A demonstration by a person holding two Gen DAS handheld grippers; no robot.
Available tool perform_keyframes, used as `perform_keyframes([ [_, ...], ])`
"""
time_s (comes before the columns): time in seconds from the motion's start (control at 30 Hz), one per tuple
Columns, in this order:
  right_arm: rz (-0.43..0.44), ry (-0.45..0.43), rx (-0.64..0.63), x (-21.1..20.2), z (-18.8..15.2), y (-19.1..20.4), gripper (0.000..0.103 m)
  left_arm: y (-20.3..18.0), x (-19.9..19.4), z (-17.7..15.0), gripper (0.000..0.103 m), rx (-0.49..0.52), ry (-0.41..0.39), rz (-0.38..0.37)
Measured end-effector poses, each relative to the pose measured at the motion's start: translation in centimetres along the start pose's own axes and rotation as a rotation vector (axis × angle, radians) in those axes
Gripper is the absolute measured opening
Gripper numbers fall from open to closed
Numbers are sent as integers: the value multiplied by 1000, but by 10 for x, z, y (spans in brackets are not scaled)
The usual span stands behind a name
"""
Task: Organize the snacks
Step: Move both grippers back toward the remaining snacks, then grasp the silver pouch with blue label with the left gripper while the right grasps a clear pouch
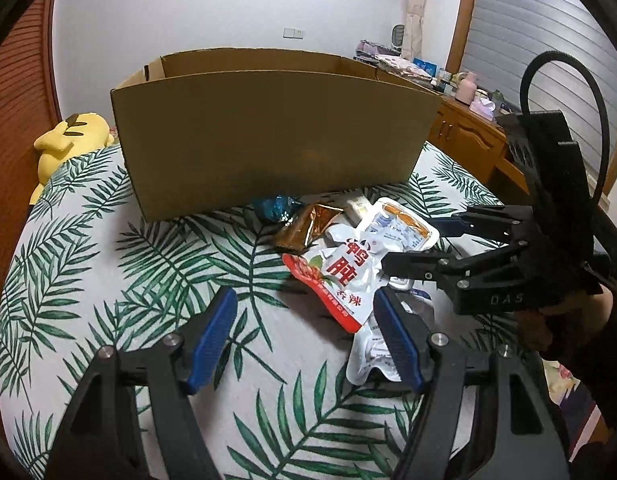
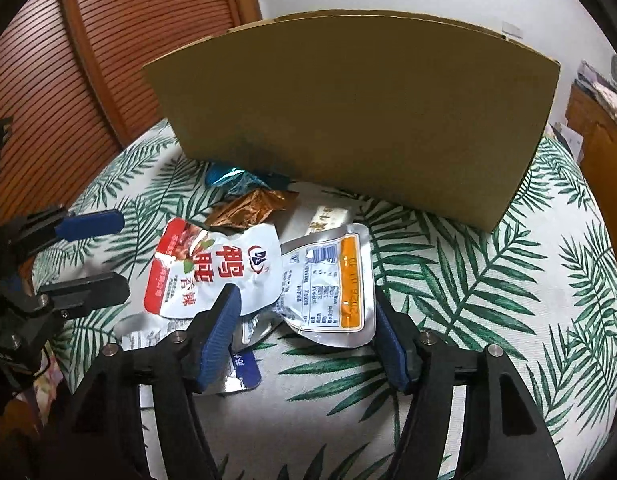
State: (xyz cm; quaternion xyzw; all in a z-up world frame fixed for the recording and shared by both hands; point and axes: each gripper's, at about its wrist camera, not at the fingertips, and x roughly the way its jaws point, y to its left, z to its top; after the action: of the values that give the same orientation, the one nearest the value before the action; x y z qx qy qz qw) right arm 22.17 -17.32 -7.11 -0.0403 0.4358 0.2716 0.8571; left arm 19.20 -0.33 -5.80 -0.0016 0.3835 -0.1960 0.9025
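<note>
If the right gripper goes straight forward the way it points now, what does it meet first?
Most likely the snack pouch with the orange stripe, which lies between the open jaws of the right gripper. Behind it stands the cardboard box. Depth is unclear, so the gripper might pass just above the pouch.

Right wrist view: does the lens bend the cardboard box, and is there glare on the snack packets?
Right wrist view: the cardboard box bows into an arc, its top edge curved by the fisheye; the silver packet shines softly but its print stays readable. Left wrist view: the same box bows less; dark vignette fills the corners.

brown box (image 1: 268, 132), green leaf-print cover (image 1: 88, 248), red-white pouch (image 2: 212, 272)
</note>
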Motion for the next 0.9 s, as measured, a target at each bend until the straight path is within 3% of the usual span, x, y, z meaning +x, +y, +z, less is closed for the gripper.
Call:
perform_keyframes([
  [0.43,-12,4,20,-10,-13,-7,66,-2,5,-10,71,3,21,-16],
  [0.9,-25,36,-33,9,4,-2,67,-20,9,-17,71,26,48,-25],
])
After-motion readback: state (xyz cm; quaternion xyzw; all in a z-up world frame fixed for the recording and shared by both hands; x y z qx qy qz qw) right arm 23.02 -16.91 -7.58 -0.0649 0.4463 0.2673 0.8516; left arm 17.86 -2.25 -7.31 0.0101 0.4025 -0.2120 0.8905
